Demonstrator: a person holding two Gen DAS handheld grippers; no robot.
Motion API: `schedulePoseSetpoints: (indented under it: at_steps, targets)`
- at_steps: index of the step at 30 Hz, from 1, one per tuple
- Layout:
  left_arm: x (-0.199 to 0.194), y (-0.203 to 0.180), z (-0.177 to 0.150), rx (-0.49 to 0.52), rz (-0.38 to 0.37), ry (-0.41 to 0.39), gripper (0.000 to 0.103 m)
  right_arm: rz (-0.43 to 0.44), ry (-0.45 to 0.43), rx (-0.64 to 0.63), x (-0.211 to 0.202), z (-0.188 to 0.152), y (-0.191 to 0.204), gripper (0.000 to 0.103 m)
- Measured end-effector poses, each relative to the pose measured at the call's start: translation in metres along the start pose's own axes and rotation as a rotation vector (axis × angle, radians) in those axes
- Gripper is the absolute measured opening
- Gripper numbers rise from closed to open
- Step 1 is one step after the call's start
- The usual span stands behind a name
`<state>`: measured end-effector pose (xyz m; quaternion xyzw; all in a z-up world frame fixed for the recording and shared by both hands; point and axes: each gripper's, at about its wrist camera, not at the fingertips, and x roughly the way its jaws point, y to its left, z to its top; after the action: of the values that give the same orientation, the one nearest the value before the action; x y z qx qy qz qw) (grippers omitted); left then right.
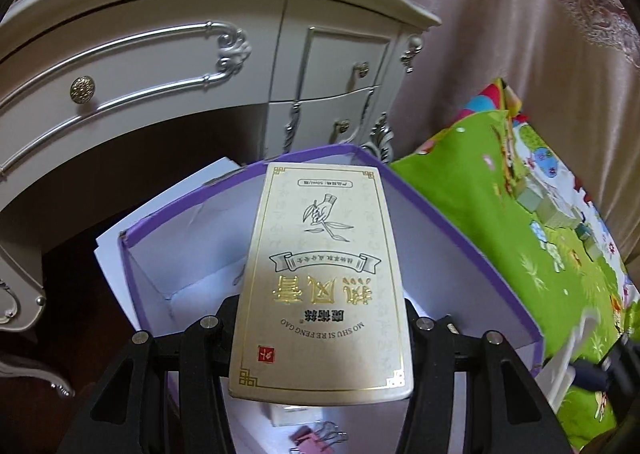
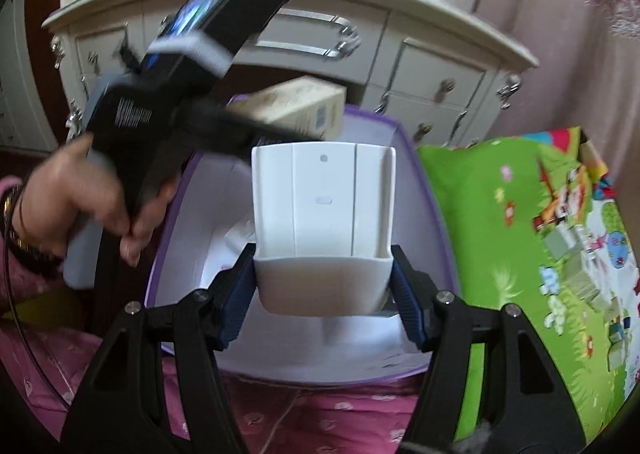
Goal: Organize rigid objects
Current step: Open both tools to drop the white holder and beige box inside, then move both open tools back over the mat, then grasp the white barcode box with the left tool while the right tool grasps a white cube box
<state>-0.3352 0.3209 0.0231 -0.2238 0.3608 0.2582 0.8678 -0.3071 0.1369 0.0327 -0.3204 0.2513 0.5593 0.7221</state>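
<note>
My left gripper [image 1: 320, 318] is shut on a cream carton with gold print [image 1: 320, 278] and holds it over the open purple box with a white inside [image 1: 152, 254]. The carton also shows in the right wrist view [image 2: 296, 105], blurred, above the purple box [image 2: 424, 189]. My right gripper [image 2: 322, 290] is shut on a white plastic holder [image 2: 324, 213] and holds it above the same box. The left gripper body and the person's hand [image 2: 80, 189] are at the left of that view.
A white dresser with silver trim [image 1: 160, 65] stands behind the box. A green patterned play mat [image 1: 520, 213] lies at the right. Pink binder clips [image 1: 316, 438] and a small white carton lie in the box. Beige curtains hang at the back.
</note>
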Motion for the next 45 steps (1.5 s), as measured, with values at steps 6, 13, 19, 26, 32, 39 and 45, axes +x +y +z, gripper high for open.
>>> schedulePoseSetpoints:
  at_steps: [6, 13, 19, 26, 32, 39, 45]
  targets:
    - [-0.002, -0.005, 0.005, 0.044, 0.108, -0.005, 0.091, 0.053, 0.058, 0.017, 0.016, -0.009, 0.000, 0.072]
    - [-0.006, -0.035, 0.006, 0.133, 0.109, -0.009, 0.091, -0.007, -0.017, 0.204, -0.019, -0.023, -0.052, 0.084]
    - [-0.003, -0.099, -0.002, 0.255, 0.000, 0.019, 0.091, -0.164, -0.077, 0.423, -0.062, -0.067, -0.125, 0.089]
    - [0.032, -0.229, -0.016, 0.540, -0.191, 0.080, 0.092, -0.361, -0.039, 0.716, -0.106, -0.163, -0.195, 0.090]
    - [0.099, -0.342, 0.003, 0.846, -0.260, 0.099, 0.092, -0.425, -0.026, 0.848, -0.134, -0.222, -0.231, 0.090]
    - [0.168, -0.413, 0.039, 0.981, -0.384, 0.203, 0.095, -0.463, -0.037, 0.928, -0.144, -0.254, -0.273, 0.090]
    - [0.186, -0.421, 0.054, 0.902, -0.487, 0.211, 0.071, -0.431, -0.002, 0.901, -0.134, -0.263, -0.306, 0.090]
